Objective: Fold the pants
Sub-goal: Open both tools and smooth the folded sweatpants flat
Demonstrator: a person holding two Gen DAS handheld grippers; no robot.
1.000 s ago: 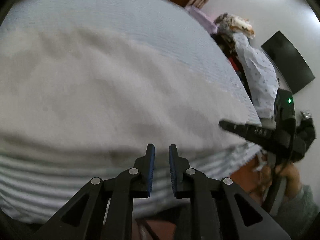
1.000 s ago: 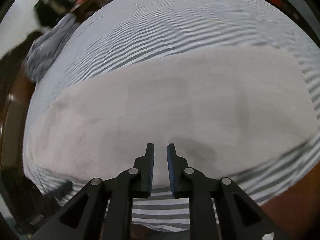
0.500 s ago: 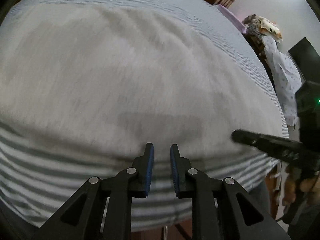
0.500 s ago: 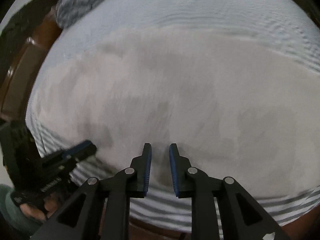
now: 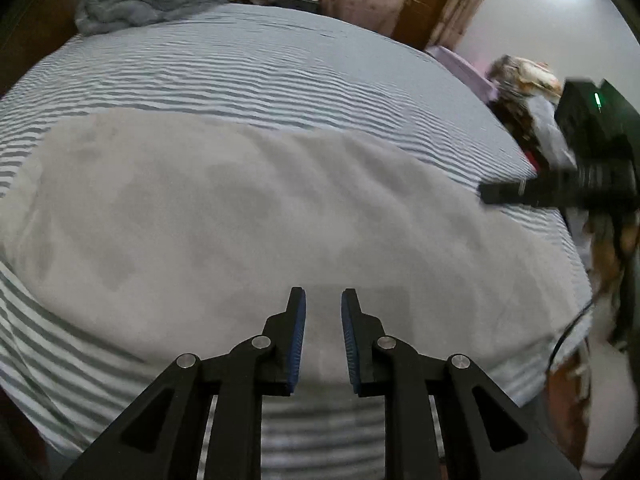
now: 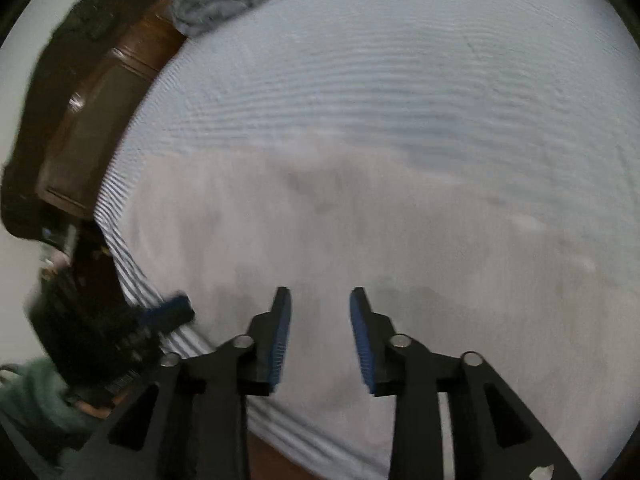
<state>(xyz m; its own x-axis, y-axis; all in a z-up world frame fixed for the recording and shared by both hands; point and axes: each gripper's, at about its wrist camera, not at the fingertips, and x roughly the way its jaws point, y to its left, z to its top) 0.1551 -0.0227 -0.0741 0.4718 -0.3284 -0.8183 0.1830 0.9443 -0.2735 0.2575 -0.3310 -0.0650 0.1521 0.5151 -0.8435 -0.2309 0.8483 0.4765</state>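
The left gripper [image 5: 323,336] hovered over the pants [image 5: 248,216], jaws a narrow gap apart, nothing between them. The right gripper [image 6: 320,336] was opening, also empty, probably readying for a hem. The pants lay flat across the striped bed [image 5: 260,68]. No containers showed.

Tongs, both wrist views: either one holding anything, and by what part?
Nothing held. Left tongs show an empty gap above the pants; right tongs are opening, nothing between them.
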